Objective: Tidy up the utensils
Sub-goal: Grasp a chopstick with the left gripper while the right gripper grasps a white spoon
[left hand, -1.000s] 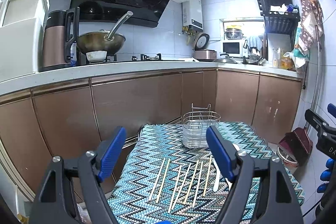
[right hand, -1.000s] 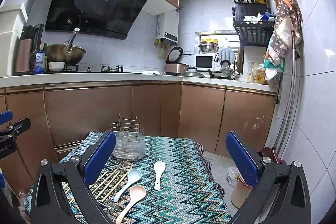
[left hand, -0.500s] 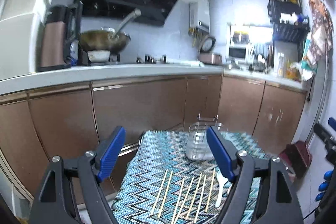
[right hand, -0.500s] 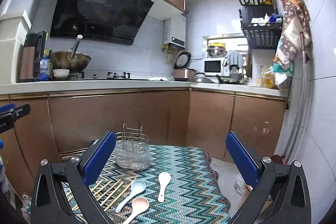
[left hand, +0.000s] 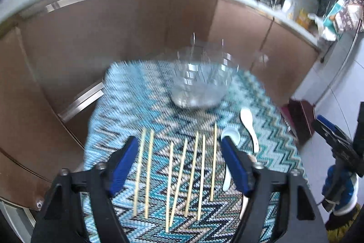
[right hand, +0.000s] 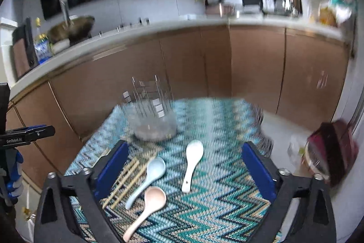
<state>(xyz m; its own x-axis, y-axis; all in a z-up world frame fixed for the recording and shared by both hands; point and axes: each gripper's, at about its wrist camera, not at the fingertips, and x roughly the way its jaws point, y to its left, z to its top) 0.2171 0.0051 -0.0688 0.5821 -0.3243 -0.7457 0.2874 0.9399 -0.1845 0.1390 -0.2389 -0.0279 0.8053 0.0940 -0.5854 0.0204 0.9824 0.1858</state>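
Hovering over the tabletop (left hand: 141, 92) with its zigzag cloth, both tongs point down at the utensils and hold nothing. The left tongs (left hand: 179, 165) stand partly open, their jaws having just been closing, with only the chopsticks (left hand: 193, 174) lying loose on the cloth beyond them. The right tongs (right hand: 184, 172) gape wide, jaws also just closing a little, above three spoons. Taking the wire utensil holder (right hand: 152, 120) at the far side of the cloth as the mark: the white spoon (right hand: 192, 163) lies just in front of it, the pale blue spoon (right hand: 147, 177) nearer and to the left, the pink spoon (right hand: 147, 206) nearest, and the chopsticks left of the spoons.
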